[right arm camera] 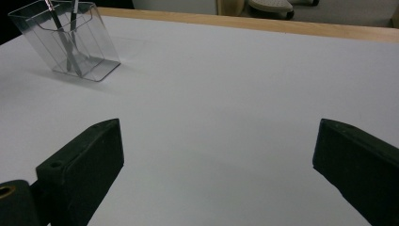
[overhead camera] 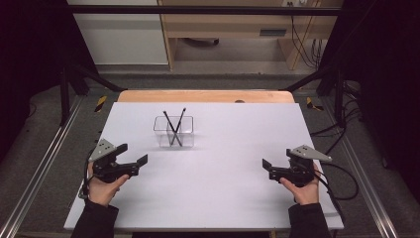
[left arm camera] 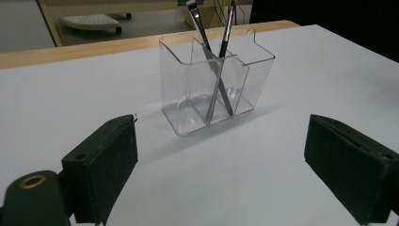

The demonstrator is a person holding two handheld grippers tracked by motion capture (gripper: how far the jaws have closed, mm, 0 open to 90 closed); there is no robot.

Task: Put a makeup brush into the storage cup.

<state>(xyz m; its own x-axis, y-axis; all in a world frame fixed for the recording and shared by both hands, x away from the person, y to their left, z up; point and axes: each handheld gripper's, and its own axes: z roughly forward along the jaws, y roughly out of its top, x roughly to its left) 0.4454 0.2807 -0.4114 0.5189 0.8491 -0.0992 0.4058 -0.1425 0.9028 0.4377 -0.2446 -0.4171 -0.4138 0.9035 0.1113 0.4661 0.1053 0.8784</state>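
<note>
White tabletop [overhead camera: 218,183] carries a clear organizer [left arm camera: 217,84] with two brushes [left arm camera: 214,56] ahead of both spread-jawed grippers: left gripper [overhead camera: 133,159], right gripper [overhead camera: 270,169].

no readable text, labels, brands or numbers on any surface, nothing legible

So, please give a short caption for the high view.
Both open tongs, left and right, rest apart from a clear organizer holding two crossed brushes.
</note>
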